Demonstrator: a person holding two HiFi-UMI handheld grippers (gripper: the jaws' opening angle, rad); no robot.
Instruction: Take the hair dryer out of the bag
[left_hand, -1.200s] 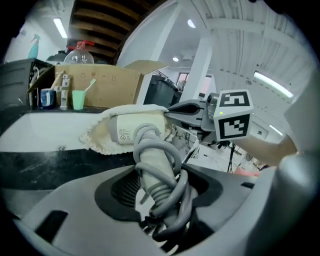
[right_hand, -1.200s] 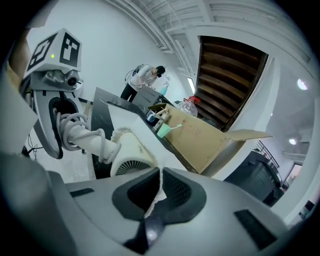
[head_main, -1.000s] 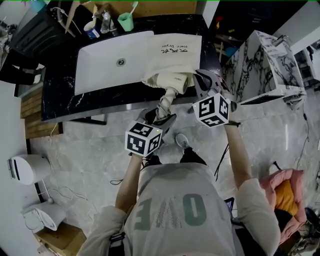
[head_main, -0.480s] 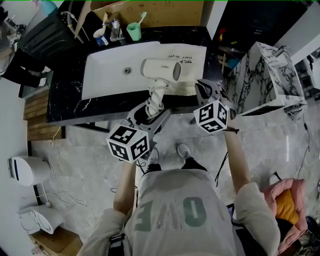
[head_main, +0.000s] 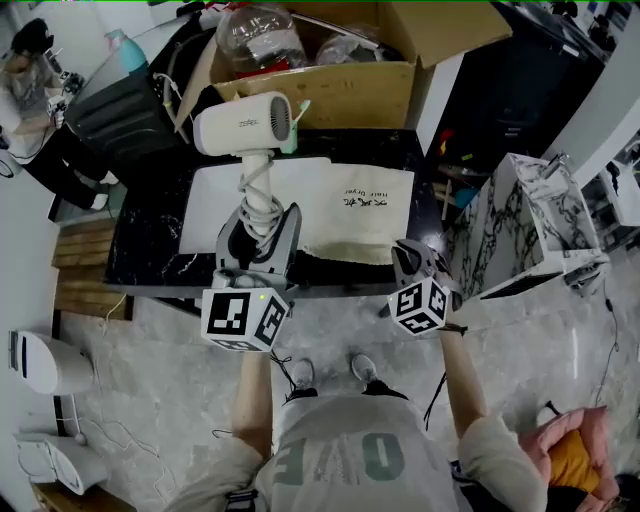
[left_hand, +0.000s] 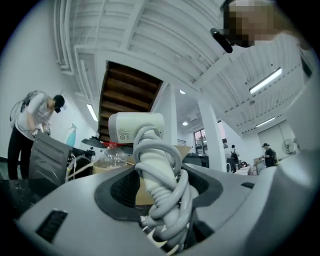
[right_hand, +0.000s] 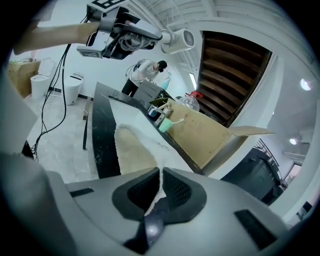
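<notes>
The white hair dryer (head_main: 245, 122) hangs in the air above the counter, clear of the bag, with its grey cord wound round the handle (head_main: 260, 190). My left gripper (head_main: 262, 218) is shut on that wrapped handle from below. In the left gripper view the dryer (left_hand: 136, 131) stands upright between the pads of the left gripper (left_hand: 161, 196). The cream cloth bag (head_main: 360, 215) lies flat over the sink. My right gripper (head_main: 410, 258) is shut on the bag's near edge. In the right gripper view the cloth (right_hand: 132, 150) is pinched in the right gripper (right_hand: 159, 192).
A white sink (head_main: 215, 215) is set in the black counter (head_main: 150, 255). Behind them stands an open cardboard box (head_main: 350, 80) holding a plastic bottle (head_main: 258, 35). A marble-patterned cabinet (head_main: 520, 220) is at the right, a toilet (head_main: 40, 360) at the left. A person (head_main: 30, 60) works at the far left.
My left gripper has lifted the hair dryer up and away from the bag's mouth into the air. The bag now lies flat. My right gripper has kept its hold at the bag's edge.
</notes>
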